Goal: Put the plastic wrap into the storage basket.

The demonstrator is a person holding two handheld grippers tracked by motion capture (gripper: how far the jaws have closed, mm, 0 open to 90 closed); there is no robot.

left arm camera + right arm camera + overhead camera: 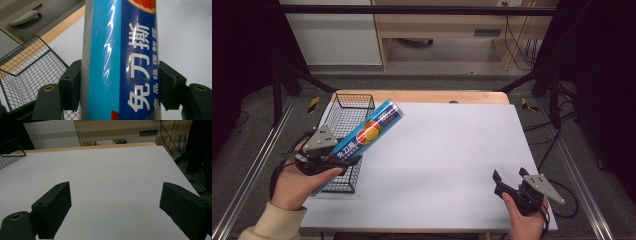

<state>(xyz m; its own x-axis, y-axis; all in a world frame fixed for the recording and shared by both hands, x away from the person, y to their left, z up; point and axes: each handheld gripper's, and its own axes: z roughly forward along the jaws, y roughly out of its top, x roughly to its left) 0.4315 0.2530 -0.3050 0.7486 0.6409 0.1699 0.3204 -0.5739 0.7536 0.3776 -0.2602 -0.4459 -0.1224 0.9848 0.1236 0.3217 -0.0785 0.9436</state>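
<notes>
Blue tube (364, 138) aslant (cap end far-right)

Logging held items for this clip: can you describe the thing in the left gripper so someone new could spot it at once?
Start at the white table and find the black wire basket at its left edge. Slanting above the basket, clamped in the left gripper, is a long tube. It alone is glossy blue, with white Chinese characters and a citrus picture.

A white table (447, 165) with a wooden far edge; pale cabinets (432, 20) behind it
</notes>
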